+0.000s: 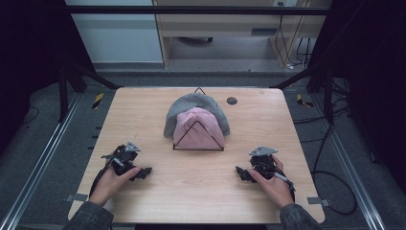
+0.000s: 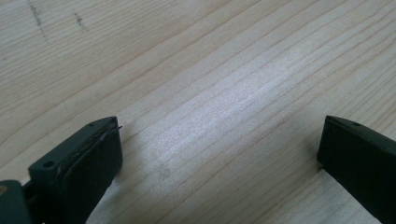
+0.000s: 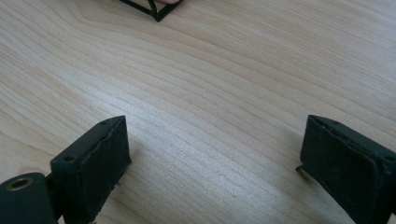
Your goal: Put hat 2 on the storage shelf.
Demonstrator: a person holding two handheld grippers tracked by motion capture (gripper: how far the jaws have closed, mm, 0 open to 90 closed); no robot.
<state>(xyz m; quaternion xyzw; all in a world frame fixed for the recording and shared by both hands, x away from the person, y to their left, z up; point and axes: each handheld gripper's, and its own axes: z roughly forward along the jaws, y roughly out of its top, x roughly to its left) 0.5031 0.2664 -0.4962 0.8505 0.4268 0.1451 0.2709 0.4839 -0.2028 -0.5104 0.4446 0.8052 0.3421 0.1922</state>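
Note:
A black wire rack [image 1: 198, 139] shaped like a triangle stands at the middle of the wooden table [image 1: 158, 191], with a pink cloth [image 1: 196, 127] and a grey cloth [image 1: 198, 103] draped over it. My left gripper [image 1: 142, 172] rests low over the table at the front left, jaws wide apart over bare wood [image 2: 219, 135]. At the front right my right gripper [image 1: 242, 173] is open too, nothing between its fingers [image 3: 95, 163]. A corner of the rack [image 3: 156, 11] shows at the top of the right gripper view.
A small dark round spot [image 1: 231, 100] lies on the table at the back right of the cloths. Metal rails run along both sides of the table, and cables [image 1: 335, 191] lie on the floor to the right.

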